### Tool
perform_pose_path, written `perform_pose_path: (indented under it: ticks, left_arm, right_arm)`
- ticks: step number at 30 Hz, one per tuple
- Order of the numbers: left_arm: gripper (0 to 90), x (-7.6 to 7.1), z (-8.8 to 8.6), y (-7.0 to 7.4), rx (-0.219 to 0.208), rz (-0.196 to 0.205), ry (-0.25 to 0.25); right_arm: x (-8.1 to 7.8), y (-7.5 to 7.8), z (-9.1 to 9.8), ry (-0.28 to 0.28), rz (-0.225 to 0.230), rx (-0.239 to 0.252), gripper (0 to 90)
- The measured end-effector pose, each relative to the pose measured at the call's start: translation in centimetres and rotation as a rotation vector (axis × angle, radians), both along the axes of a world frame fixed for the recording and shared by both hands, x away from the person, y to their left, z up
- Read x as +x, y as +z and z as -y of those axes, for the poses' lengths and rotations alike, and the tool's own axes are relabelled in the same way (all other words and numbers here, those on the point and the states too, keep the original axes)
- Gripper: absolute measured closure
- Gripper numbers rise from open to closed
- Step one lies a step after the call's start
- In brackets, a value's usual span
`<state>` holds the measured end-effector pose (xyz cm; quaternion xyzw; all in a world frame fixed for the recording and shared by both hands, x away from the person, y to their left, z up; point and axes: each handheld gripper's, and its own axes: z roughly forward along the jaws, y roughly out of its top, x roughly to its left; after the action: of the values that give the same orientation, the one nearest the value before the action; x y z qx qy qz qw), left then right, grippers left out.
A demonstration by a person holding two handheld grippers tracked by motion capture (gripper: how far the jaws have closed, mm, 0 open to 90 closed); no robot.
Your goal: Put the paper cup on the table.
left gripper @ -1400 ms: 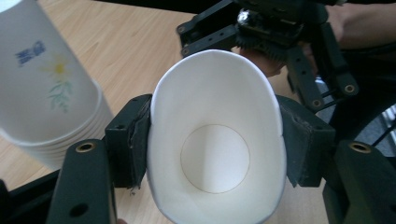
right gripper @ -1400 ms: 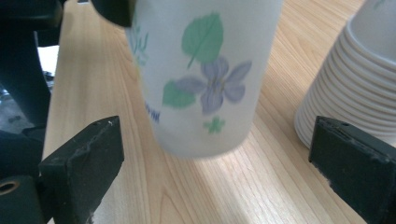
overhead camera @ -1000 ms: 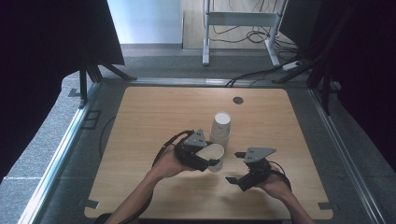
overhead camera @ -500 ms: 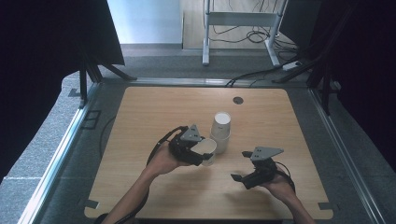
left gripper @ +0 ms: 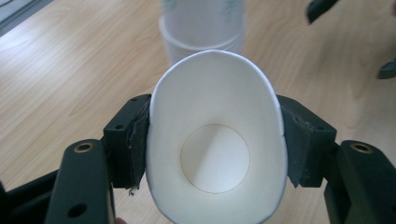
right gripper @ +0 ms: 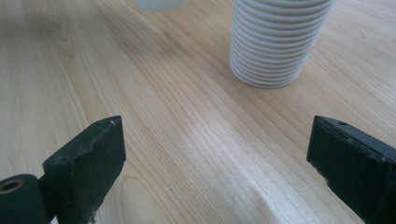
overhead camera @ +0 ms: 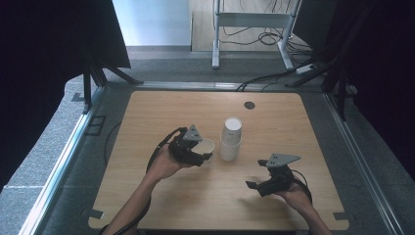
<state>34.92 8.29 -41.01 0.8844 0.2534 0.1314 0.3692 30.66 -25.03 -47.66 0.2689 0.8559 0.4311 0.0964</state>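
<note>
A white paper cup [left gripper: 215, 149], thin-walled and empty, was pinched by the left gripper [overhead camera: 201, 155], its round rim squashed to an oval by the black pads. It was held just left of the stack of ribbed white cups [overhead camera: 230, 139] on the light wood-grain counter [overhead camera: 161, 112]. The right gripper [overhead camera: 258, 186] was spread wide, jaws just closing slightly, nothing between them, stack ahead.
</note>
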Motion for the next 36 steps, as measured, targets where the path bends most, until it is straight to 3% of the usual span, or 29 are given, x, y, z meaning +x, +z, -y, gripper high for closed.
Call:
perform_pose_path:
  ticks: [15,25,36]
  left_arm:
    - [32.2,2.0,-2.3,-2.0,0.055,-0.011,0.166]
    - [30.6,2.6,-2.3,-3.8,0.074,-0.016,0.213]
    - [28.5,2.6,-1.8,-4.6,0.085,-0.013,0.223]
  right_arm:
    - [0.6,-0.7,0.9,-0.049,-0.02,-0.02,5.0]
    - [0.7,-0.9,0.9,-0.049,-0.022,-0.044,5.2]
    - [0.7,-1.1,0.8,-0.034,-0.025,-0.062,5.9]
